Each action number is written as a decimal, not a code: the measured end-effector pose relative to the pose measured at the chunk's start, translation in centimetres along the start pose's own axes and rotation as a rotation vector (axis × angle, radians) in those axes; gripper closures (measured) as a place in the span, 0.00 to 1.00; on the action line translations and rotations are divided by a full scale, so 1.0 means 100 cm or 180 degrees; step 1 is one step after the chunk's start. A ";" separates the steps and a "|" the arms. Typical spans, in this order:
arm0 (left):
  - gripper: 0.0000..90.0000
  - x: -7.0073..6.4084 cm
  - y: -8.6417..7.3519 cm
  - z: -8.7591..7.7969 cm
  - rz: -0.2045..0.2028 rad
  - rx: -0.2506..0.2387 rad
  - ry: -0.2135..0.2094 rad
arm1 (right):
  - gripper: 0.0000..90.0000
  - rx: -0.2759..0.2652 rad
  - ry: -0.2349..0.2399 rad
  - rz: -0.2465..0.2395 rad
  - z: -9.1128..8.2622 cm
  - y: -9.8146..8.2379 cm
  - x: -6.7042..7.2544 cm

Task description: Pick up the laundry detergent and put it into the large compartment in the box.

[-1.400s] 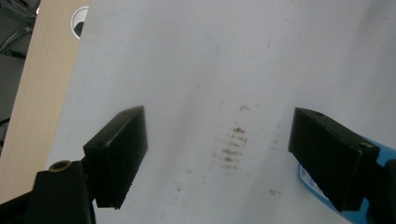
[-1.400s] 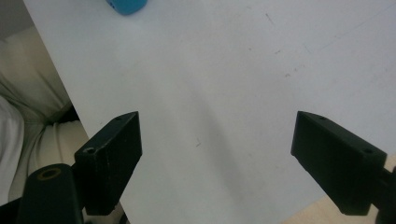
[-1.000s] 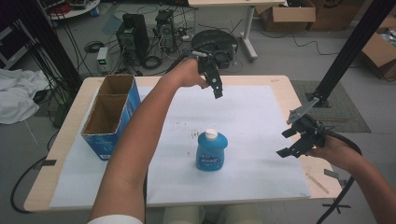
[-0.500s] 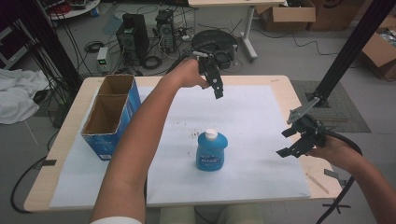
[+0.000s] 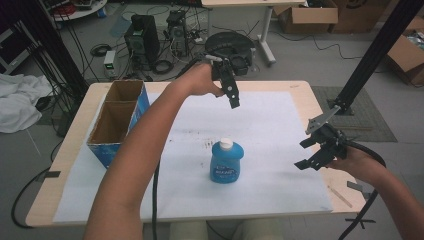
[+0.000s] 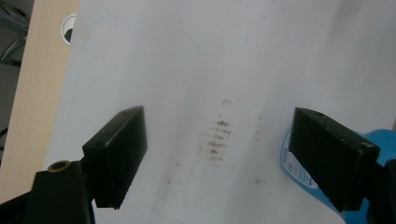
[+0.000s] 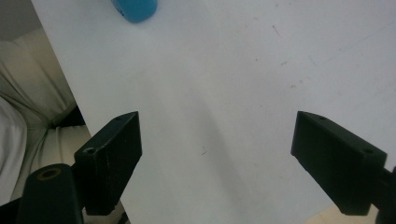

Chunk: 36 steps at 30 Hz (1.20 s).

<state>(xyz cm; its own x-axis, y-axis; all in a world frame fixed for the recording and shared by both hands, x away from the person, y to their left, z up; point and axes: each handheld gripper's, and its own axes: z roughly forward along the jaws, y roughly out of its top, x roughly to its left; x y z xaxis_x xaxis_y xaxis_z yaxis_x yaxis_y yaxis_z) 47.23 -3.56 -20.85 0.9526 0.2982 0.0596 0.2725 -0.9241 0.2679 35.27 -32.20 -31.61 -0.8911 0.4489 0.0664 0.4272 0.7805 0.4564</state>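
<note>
Bottle [image 5: 225, 162]: blue, white cap, upright on the white sheet [image 5: 270, 125] near table centre; nothing touches it.
Left gripper [image 5: 233, 99]: raised over the sheet at 12 o'clock from the bottle, well apart from it. Jaws spread wide, nothing between them. In its own view the bottle's label [image 6: 299, 163] shows behind the right-hand jaw, which suggests the tool is being lined up on the bottle.
Right gripper [image 5: 312, 152]: at 3 o'clock from the bottle, near the table's right edge. Jaws wide apart, empty. Judged to be waiting out of the way.
Box [image 5: 118, 120]: open cardboard, two compartments, at 10 o'clock from the bottle; a likely destination, unconfirmed.
Step in hand: approach, no contact made.
</note>
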 end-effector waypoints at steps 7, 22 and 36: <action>0.23 -0.013 -0.005 -0.011 0.0090 -0.0050 -0.0024 | 0.18 0.0002 0.0006 -0.0032 0.002 0.004 0.004; 0.23 -0.045 -0.013 -0.026 0.0399 -0.0068 -0.0080 | 0.18 0.0001 0.0010 -0.0032 0.003 0.004 0.009; 0.22 -0.065 -0.021 -0.026 0.0592 -0.0037 -0.0241 | 0.18 0.0009 0.0004 -0.0031 0.003 0.001 0.009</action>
<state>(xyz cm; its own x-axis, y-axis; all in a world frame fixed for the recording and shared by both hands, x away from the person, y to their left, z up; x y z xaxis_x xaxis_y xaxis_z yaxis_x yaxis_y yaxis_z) 40.08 -2.92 -19.33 0.9940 0.1032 0.0367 0.0896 -0.9586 0.2701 34.50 -31.60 -31.77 -0.8954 0.4408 0.0633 0.4190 0.7859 0.4547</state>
